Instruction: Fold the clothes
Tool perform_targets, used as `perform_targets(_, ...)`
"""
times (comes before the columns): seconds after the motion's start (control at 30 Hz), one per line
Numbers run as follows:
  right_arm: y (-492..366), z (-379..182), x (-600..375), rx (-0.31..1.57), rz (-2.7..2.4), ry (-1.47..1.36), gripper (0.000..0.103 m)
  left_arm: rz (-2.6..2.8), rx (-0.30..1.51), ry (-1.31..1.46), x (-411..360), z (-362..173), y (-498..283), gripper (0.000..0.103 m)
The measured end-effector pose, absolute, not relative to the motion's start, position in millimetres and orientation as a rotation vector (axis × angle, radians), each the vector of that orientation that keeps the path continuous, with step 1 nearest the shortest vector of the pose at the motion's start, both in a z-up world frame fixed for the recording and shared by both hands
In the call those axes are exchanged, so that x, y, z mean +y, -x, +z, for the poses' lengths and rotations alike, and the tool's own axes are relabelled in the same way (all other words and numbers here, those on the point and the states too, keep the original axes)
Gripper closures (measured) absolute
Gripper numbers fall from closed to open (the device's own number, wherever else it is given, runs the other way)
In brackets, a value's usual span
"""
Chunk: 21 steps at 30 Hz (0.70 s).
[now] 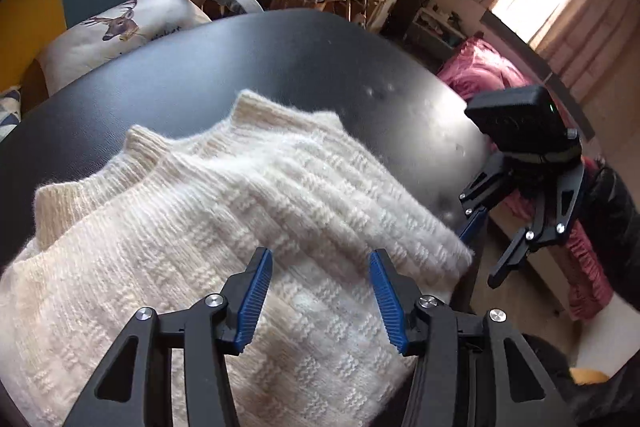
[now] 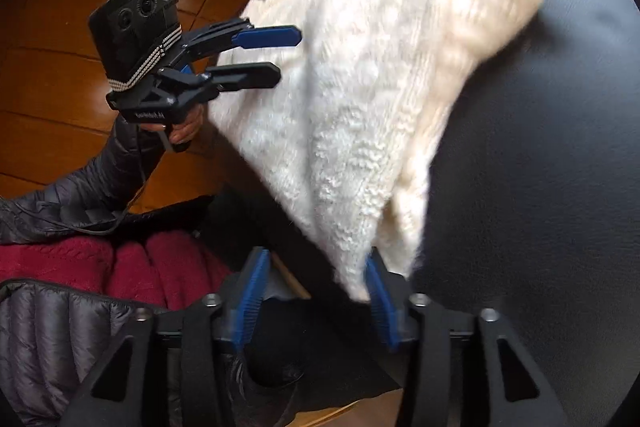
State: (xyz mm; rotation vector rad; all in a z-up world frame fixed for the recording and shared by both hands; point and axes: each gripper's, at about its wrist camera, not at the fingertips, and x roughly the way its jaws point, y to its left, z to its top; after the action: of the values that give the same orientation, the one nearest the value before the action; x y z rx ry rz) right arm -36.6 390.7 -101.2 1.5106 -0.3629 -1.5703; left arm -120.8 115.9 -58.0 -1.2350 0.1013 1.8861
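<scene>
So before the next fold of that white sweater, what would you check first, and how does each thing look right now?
1. Sweater on the table: ok, mostly lying on it, already folded in layers.
2. Sweater edge clear of the table edge: not ok, one corner pokes over the near edge by the right gripper.
3. Left gripper free: ok, jaws open above the knit, nothing between them.
4. Right gripper free: ok, jaws open; the corner brushes one finger but is not clamped.
5. Folded layers lined up: cannot tell, the right wrist view is blurred.
</scene>
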Motion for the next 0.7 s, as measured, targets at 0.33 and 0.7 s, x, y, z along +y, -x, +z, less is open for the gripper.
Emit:
perform_targets(0.33, 38, -111, 370, -0.402, -1.625, -1.492, 0.047, 1.803, 0.039, 1.332, 166, -50, 232, 0.049)
perform_targets(0.7, 47, -135, 377, -0.483, -1.585, -1.471, 0.047, 1.772, 0.161, 1.403, 216, -80, 250, 0.103)
